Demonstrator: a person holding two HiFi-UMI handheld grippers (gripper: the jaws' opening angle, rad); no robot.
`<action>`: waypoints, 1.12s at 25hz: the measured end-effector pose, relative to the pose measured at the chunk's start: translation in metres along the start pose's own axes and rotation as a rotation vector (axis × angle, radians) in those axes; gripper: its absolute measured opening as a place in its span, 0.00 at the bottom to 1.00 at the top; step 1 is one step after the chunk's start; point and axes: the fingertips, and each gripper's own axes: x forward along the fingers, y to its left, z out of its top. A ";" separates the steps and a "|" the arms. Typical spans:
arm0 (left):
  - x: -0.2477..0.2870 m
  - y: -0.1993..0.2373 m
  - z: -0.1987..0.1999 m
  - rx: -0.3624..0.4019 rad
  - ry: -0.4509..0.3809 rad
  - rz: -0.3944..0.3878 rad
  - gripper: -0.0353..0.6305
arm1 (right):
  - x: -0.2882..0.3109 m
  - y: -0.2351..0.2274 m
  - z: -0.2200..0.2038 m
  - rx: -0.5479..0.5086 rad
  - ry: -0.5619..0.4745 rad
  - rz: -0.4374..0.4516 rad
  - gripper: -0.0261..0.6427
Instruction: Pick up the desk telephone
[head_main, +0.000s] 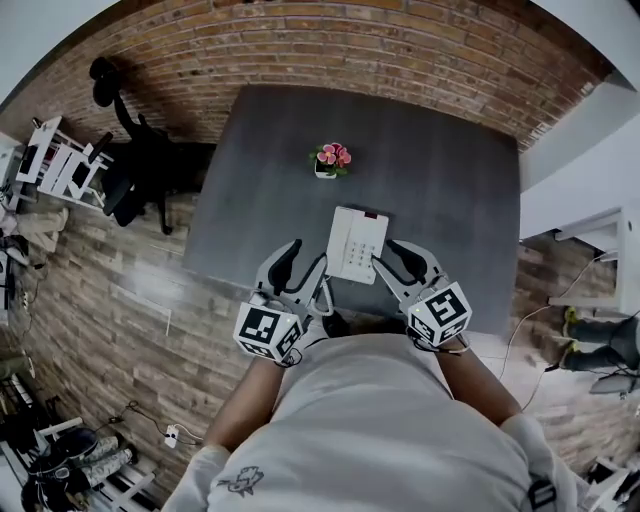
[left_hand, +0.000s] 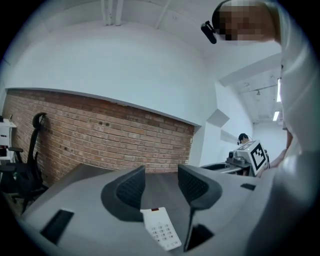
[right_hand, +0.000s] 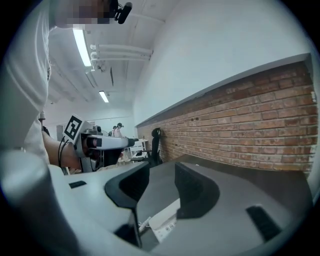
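Grey left claw (head_main: 303, 262) stands half open, holding nothing; the right claw (head_main: 400, 260) is likewise parted and empty. Just ahead, between the two claws, the white desk telephone (head_main: 357, 243) lies flat on the dark worktop (head_main: 250, 180). Beyond it sits a pink flower pot (head_main: 331, 160). Apparently only the approach is made; grasping and lifting are left.

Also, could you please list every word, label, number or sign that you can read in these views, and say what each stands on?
No text is readable in any view.
Desk telephone: the markings on its keys are too small and blurred to read.
Marker cubes: black-and-white square patterns only, no letters.
Emblem on the person's shirt: too small to read.
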 end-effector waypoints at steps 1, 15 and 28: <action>0.004 0.002 -0.002 -0.018 0.007 -0.015 0.38 | 0.000 -0.001 -0.002 0.008 0.003 -0.014 0.29; 0.061 -0.016 -0.024 -0.075 0.099 -0.059 0.39 | -0.023 -0.057 -0.028 0.090 0.022 -0.051 0.29; 0.083 -0.004 -0.069 -0.072 0.257 -0.116 0.42 | -0.006 -0.077 -0.069 0.139 0.084 -0.039 0.27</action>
